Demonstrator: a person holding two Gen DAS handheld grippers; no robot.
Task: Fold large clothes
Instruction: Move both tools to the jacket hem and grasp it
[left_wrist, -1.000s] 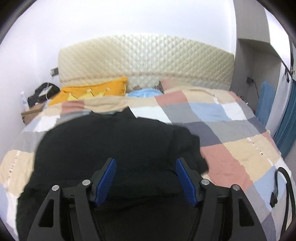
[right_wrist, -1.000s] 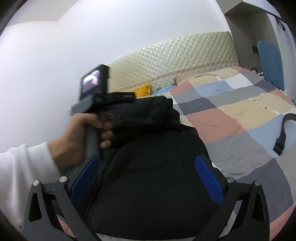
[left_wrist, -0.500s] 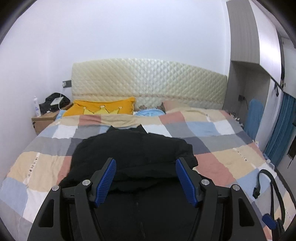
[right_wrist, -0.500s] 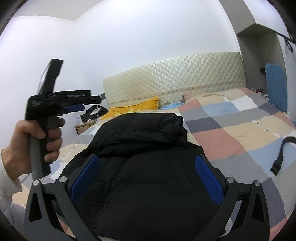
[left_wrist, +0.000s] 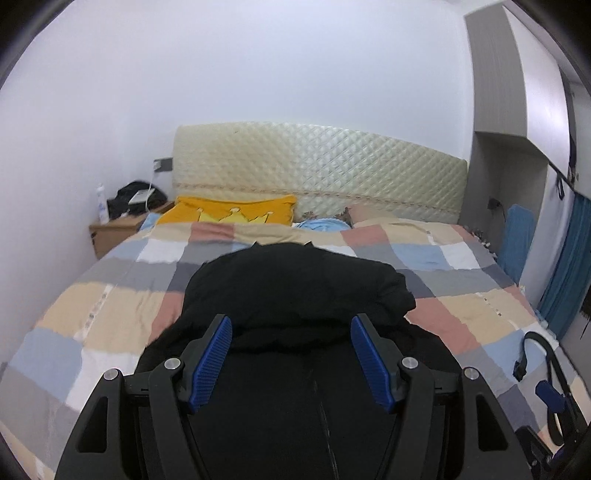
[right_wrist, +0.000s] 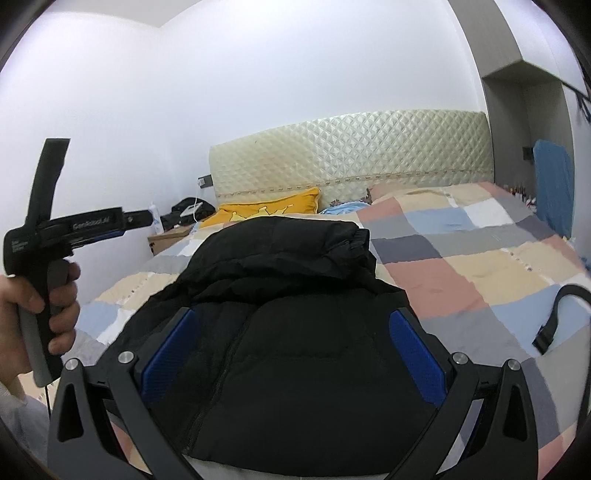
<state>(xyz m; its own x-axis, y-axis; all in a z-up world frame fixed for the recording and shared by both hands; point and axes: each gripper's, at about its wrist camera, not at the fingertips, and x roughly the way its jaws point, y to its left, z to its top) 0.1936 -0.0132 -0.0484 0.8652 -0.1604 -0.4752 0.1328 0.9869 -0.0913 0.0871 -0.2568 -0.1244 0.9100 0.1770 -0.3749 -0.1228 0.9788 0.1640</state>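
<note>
The bed (left_wrist: 461, 295) carries the black jacket (right_wrist: 295, 332), which lies along the middle of the patchwork cover with its long axis running from you toward the headboard (left_wrist: 314, 177). A second ago your left gripper (left_wrist: 291, 354) was lifted over the top part; now this part lies folded back on the body, and both grippers are withdrawn. I judge one fold is finished. The right gripper (right_wrist: 291, 354) also has its fingers spread, holding nothing.

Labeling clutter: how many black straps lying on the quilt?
1: the black strap lies on the patchwork quilt, right of the black jacket, near the bed's right edge. Others may be hidden under the jacket.
</note>
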